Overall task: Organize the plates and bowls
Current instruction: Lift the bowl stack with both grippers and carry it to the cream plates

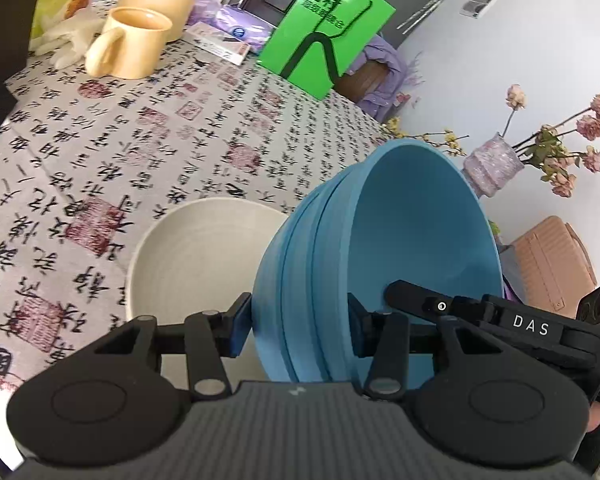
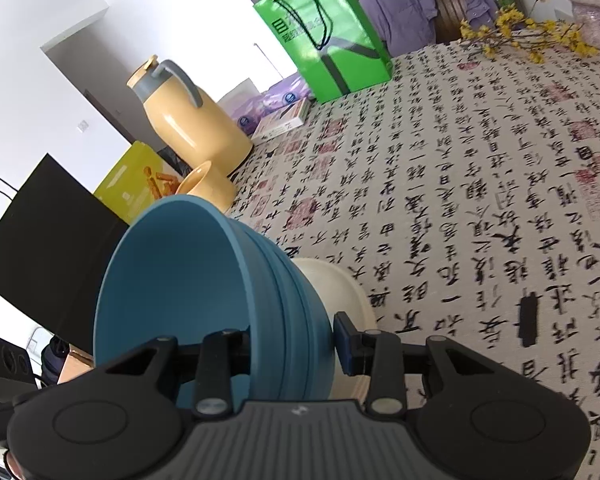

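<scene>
A stack of blue bowls is held tilted between both grippers above a white bowl on the table. My left gripper is shut on the stack's rim, one finger outside and one inside. My right gripper is shut on the opposite rim of the same blue stack. The white bowl shows behind the stack in the right wrist view. The right gripper's finger shows inside the bowl in the left wrist view.
The table has a calligraphy-print cloth. A yellow mug, yellow jug, green bag, tissue packs and book stand at the back. A vase of flowers stands at the right.
</scene>
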Demonstrator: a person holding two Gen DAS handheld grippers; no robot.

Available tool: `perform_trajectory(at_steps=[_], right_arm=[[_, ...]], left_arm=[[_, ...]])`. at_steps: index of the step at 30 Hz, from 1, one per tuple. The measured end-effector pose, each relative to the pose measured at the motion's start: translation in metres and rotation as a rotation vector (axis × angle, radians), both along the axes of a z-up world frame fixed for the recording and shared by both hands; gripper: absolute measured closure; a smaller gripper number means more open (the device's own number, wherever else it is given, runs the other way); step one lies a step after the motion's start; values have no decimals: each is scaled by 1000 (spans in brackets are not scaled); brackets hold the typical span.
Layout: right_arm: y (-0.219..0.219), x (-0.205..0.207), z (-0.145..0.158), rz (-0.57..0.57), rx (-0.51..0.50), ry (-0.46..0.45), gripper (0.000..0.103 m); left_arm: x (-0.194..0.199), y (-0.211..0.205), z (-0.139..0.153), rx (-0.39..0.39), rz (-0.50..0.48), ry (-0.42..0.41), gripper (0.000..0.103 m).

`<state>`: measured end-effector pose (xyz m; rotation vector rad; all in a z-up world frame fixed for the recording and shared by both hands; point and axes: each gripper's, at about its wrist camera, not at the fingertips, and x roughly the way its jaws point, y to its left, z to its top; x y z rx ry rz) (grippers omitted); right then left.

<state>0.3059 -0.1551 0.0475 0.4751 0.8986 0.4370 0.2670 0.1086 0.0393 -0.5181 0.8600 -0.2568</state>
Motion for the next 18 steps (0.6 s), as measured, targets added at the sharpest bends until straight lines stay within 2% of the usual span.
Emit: perform_trajectory(at_steps=[18], right_arm=[[27,19,-17,45,-1,52,69]], left_arm=[[11,28,-19,-22,47,66,55]])
